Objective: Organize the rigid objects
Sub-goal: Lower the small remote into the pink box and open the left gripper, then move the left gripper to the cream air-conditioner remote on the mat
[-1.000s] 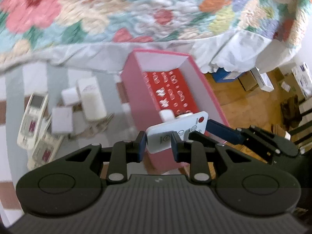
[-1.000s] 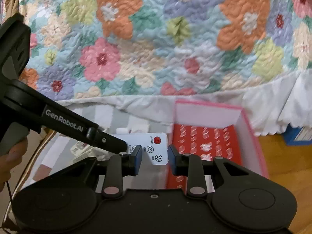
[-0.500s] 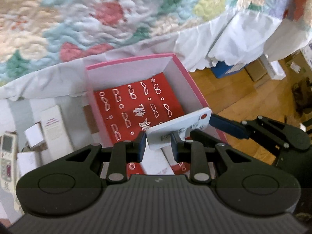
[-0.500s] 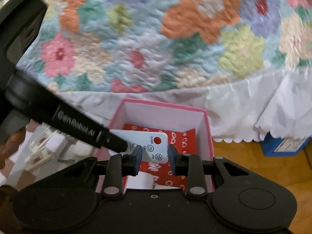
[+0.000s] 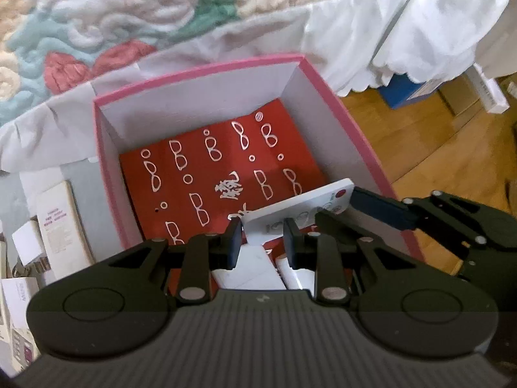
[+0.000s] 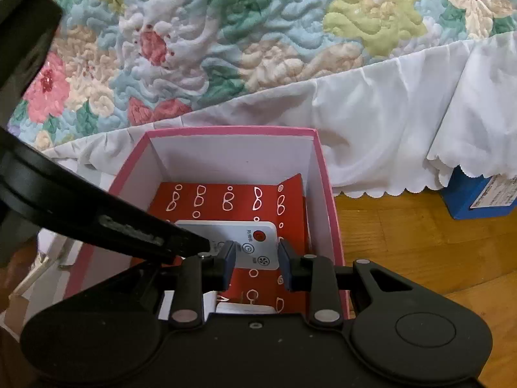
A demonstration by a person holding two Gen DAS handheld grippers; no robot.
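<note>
A white remote with a red button (image 5: 303,208) is held between both grippers over the open pink box (image 5: 200,69). My left gripper (image 5: 262,242) is shut on one end of the remote. My right gripper (image 6: 253,260) is shut on the other end of the remote (image 6: 255,247), over the pink box (image 6: 226,131). The box has white inner walls and a red patterned liner (image 5: 206,174). White flat items (image 5: 255,271) lie at its near end, partly hidden by my fingers.
A flowered quilt with a white skirt (image 6: 371,119) hangs behind the box. Several white remotes and small boxes (image 5: 58,223) lie left of the box on a striped mat. A blue box (image 6: 481,197) sits on the wooden floor at right.
Both grippers have carried the remote from the box's near edge to over its inside and lower. The box now fills more of both views.
</note>
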